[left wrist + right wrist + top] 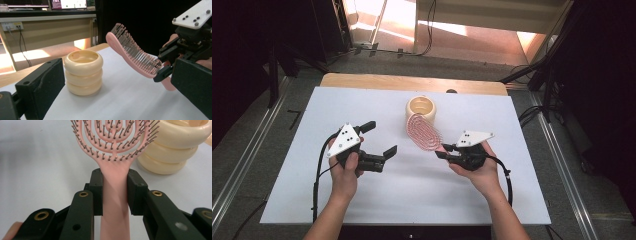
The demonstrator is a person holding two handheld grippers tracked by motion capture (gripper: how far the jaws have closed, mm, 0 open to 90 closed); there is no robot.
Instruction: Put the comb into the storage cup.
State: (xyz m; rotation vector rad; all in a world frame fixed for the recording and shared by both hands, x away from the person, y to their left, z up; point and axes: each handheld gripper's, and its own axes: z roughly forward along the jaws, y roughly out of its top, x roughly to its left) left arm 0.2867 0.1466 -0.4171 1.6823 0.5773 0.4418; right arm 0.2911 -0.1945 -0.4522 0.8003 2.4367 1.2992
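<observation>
**Brush held up beside the holder, drop-in still to come**

My left gripper (pixel 378 137) hangs over the table (pixel 302 150) with its fingers (pixel 41 86) wide apart and nothing between them. To its right stands the cream holder (pixel 421 109), 3 stacked rings with an open top. Farther right, my right gripper (pixel 447 151) has its fingers (pixel 97 192) clamped on the handle of the pink brush (pixel 424 132), whose head rises clear of the table and leans toward the holder, bristles facing up.

I judge this the carry step: the brush looks bound for the holder. Next I would need to tip it upright and line it over the opening.

The handle's end is cut off in the right gripper view, and I cannot make out the holder's inside.
</observation>
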